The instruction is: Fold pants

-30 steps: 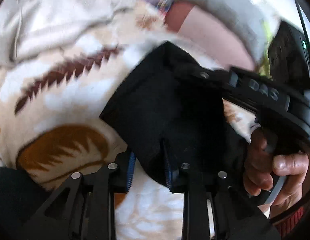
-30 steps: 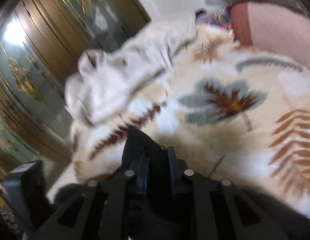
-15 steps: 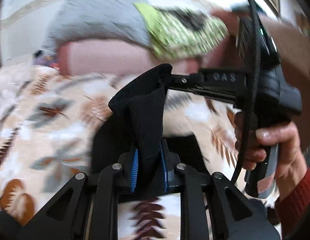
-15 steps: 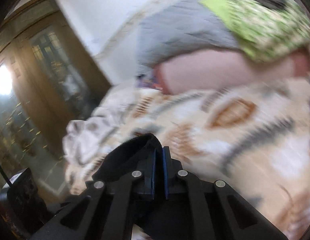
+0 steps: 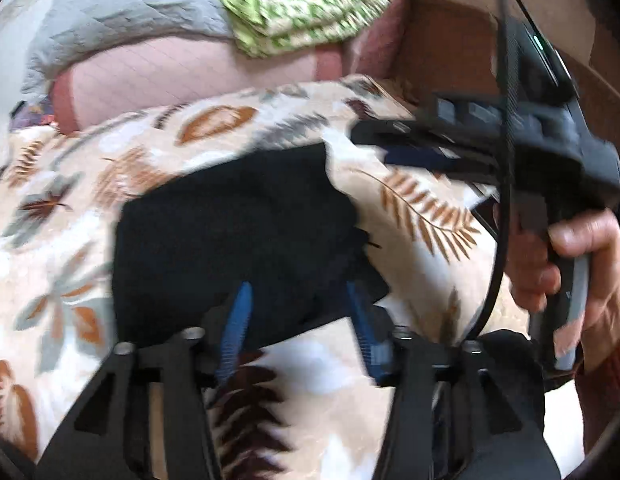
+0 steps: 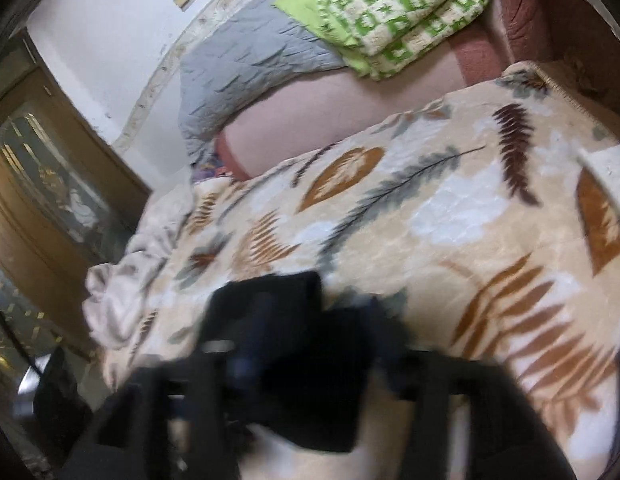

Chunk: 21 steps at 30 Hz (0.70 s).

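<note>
The black pants [image 5: 238,240] lie folded in a flat dark block on the leaf-patterned blanket [image 5: 430,280]. My left gripper [image 5: 298,312] is open, its blue-padded fingers [image 5: 238,320] spread over the near edge of the pants. In the left wrist view the right gripper [image 5: 374,148] shows at the right, held by a hand, open just past the pants' far right corner. In the right wrist view the pants [image 6: 278,312] lie just ahead of the right gripper [image 6: 310,344], which is blurred but spread open.
A pink bolster [image 6: 350,112], a grey quilt [image 6: 250,68] and a green checked blanket [image 6: 398,12] lie at the head of the bed. A crumpled pale garment [image 6: 126,280] lies at the blanket's left edge. A wooden glass-door cabinet [image 6: 42,200] stands left.
Both grippers carried the pants' end over, set it down and opened. The pants, lifted between the shut fingers before, now lie flat on the blanket.
</note>
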{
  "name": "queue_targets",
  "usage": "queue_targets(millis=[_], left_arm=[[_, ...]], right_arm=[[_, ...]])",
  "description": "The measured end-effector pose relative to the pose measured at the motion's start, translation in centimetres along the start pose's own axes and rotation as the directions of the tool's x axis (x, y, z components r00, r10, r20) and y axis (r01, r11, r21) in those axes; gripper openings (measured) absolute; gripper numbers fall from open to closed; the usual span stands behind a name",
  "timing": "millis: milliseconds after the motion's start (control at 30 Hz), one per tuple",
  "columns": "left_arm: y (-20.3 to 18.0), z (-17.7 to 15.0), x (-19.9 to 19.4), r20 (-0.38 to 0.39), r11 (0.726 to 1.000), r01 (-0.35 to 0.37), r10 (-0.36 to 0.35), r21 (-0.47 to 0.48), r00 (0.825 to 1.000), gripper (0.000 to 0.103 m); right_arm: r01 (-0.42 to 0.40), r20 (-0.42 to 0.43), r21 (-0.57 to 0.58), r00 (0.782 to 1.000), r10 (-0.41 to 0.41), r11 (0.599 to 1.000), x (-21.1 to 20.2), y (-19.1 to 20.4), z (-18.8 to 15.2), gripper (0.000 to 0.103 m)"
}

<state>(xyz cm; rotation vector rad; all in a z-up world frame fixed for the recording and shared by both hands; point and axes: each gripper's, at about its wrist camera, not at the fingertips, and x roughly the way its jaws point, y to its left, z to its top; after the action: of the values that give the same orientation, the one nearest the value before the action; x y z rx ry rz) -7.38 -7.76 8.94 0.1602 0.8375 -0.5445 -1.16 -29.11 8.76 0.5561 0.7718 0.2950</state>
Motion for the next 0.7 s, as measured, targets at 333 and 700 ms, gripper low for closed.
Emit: queue_targets(millis=[333,700], left_arm=[[8.5,0.2,-0.7,-0.016,0.971,-0.154,0.153,-0.181,0.988,0.061],[8.1,-0.4,2.9,-0.099,0.975,-0.182,0.17,-0.129,0.98,0.061]], right_arm=[[0.117,-0.126,-0.136,0.983,-0.135,0.984,4.9,4.1,-3.7,0.011],[0.2,-0.104,-0.051,0.973,-0.204,0.978,2.9,2.0,-4.5,0.026]])
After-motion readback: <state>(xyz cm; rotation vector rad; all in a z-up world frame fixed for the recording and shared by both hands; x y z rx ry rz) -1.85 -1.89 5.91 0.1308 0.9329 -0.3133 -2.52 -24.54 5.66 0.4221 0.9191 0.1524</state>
